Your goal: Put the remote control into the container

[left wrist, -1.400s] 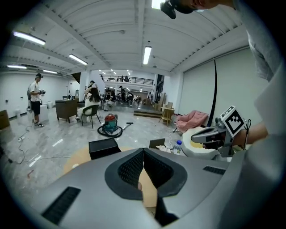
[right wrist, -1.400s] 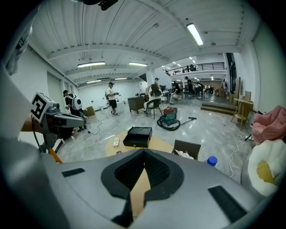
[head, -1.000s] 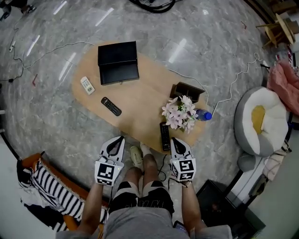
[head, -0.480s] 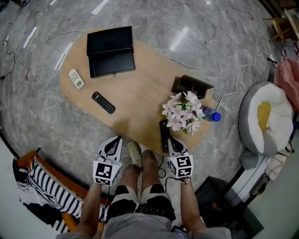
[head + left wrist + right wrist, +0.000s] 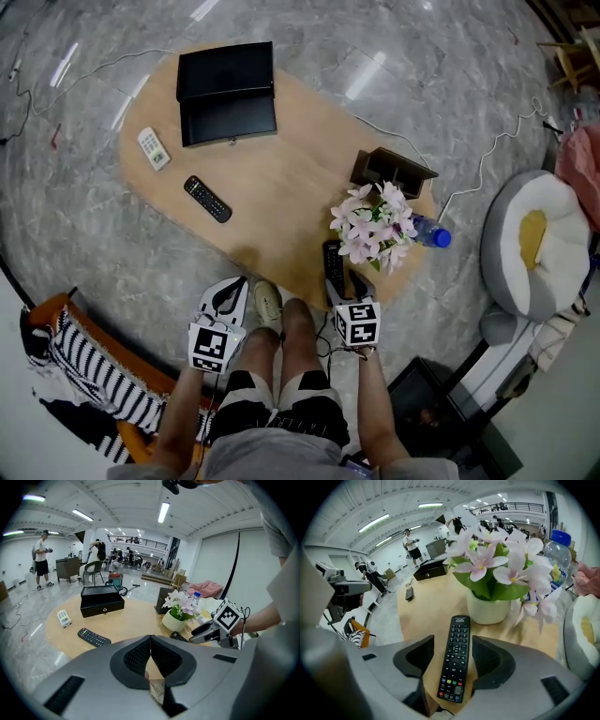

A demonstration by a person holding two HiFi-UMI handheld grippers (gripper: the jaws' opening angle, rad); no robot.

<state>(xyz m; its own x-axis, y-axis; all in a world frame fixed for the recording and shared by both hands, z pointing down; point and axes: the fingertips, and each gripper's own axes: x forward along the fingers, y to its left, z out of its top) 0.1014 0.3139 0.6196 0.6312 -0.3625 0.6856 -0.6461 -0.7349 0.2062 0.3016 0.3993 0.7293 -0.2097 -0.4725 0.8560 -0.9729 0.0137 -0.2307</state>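
We see the surface (image 5: pixel 281 178) steeply from above; both gripper views skim it low, sharing the flowers (image 5: pixel 182 603).

Grey marble floor (image 5: pixel 422 56) surrounds the oval wooden counter (image 5: pixel 281 187) ahead of the right tool (image 5: pixel 345 284); a white beanbag (image 5: pixel 502 225) sits rightward.

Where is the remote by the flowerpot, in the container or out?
Out: the remote lies flat on the table beside the flowerpot.

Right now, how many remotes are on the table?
3. A white remote lies left of the black box; a black remote sits nearer; a second black remote lies beside the flower pot. Others may be hidden.
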